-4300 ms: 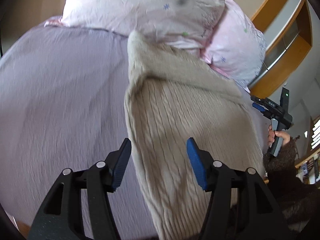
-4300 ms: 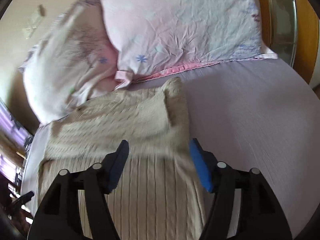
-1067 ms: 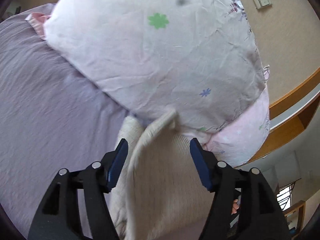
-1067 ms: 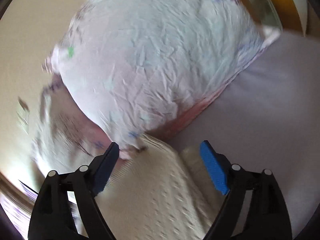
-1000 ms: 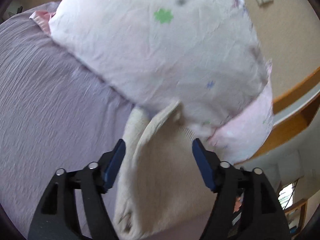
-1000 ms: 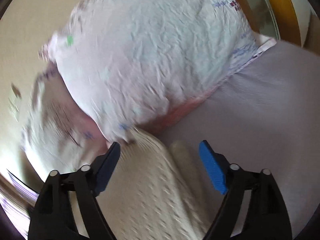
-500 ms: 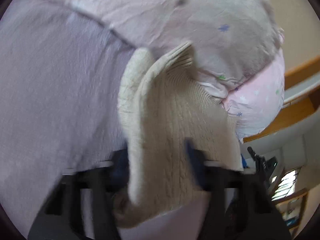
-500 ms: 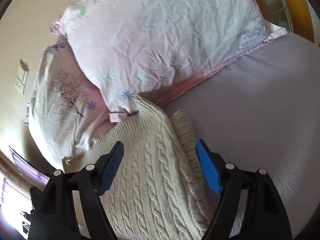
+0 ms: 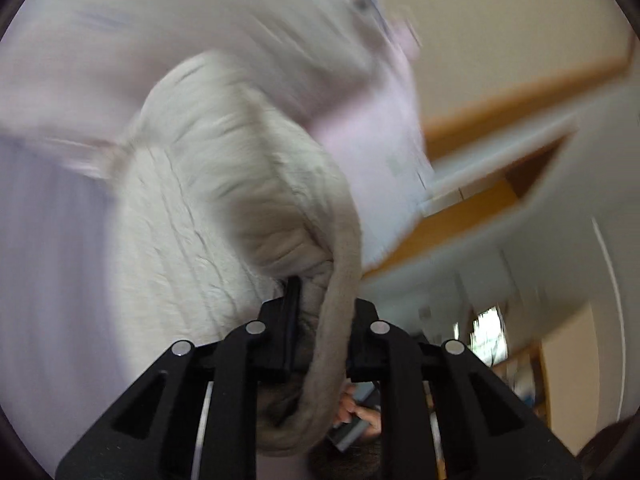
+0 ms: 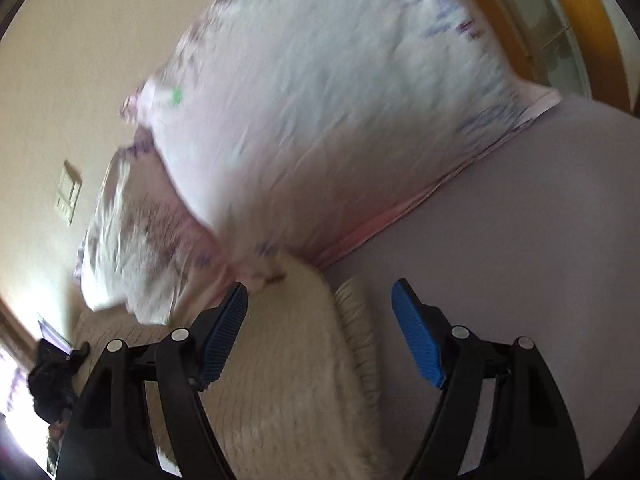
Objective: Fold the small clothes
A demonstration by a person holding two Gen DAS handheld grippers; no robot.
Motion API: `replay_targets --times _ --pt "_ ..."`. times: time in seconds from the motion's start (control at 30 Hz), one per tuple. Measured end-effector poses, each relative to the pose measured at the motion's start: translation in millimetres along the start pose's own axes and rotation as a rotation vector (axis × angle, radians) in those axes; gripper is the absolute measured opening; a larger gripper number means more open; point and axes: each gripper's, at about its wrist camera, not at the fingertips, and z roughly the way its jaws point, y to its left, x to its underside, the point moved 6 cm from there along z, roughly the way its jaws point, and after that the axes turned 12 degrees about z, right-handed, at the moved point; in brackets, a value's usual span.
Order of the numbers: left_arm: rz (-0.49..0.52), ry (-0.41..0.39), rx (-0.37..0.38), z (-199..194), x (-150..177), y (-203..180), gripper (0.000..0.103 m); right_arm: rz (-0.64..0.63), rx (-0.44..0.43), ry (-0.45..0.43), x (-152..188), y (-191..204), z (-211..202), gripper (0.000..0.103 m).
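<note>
A cream cable-knit sweater point(image 9: 192, 216) lies on the lilac bed sheet point(image 9: 48, 264) against the pillows. My left gripper point(image 9: 320, 312) is shut on the sweater's ribbed edge, which bunches between the fingers and lifts off the bed. The view is blurred by motion. In the right wrist view the sweater point(image 10: 288, 360) lies under my right gripper point(image 10: 320, 320), which is open with its blue pads on either side of the sweater's top corner and ribbed cuff point(image 10: 356, 320).
Two pale pink patterned pillows point(image 10: 320, 120) lean at the head of the bed point(image 10: 520, 240). A wooden headboard shelf point(image 9: 480, 208) runs behind them. A wall switch point(image 10: 68, 194) is on the beige wall. The left gripper shows at the right wrist view's left edge point(image 10: 56, 376).
My left gripper has closed on the sweater's edge and swung it up and over. My right gripper stays open and has moved in toward the pillows over the sweater's top corner.
</note>
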Motion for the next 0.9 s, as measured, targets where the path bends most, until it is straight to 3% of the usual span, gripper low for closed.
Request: replay_targets --times 0.13,0.2,0.27,0.33,0.37,0.43,0.57,0.67,0.8,0.9 --pt "0.100 0.259 0.047 130.8 37.6 -35.9 0.021 0.027 0.052 -0.013 -13.4 -21.0 -2.0 0.077" --pt "0.096 0.310 0.085 151.3 50.2 -43.7 0.021 0.051 0.049 0.014 -16.2 -27.2 -0.2 0.077" --pt "0.113 0.288 0.107 141.1 48.4 -48.6 0.023 0.080 0.024 0.052 -17.4 -30.7 1.5 0.079" --pt "0.150 0.206 0.046 109.9 36.5 -42.1 0.038 0.112 -0.009 0.098 -16.5 -31.6 6.2 0.084" --pt "0.160 0.150 -0.022 87.4 29.0 -31.6 0.053 0.129 -0.026 0.139 -13.7 -31.4 11.1 0.086" --pt "0.161 0.098 -0.181 53.2 22.7 -3.7 0.060 0.137 -0.031 0.214 -3.8 -29.2 22.0 0.086" --pt "0.099 0.203 -0.360 34.6 44.1 47.1 0.066 0.080 0.015 0.341 18.8 -20.7 46.2 0.086" --pt "0.072 0.293 -0.394 47.7 66.3 65.9 0.069 0.052 0.029 0.391 30.0 -20.0 53.3 0.085" --pt "0.071 0.288 -0.379 59.8 73.9 65.2 0.077 0.007 0.032 0.393 36.3 -17.5 54.7 0.084" --pt "0.059 0.288 -0.387 75.5 81.5 63.6 0.081 -0.013 0.006 0.443 48.7 -12.3 61.1 0.062"
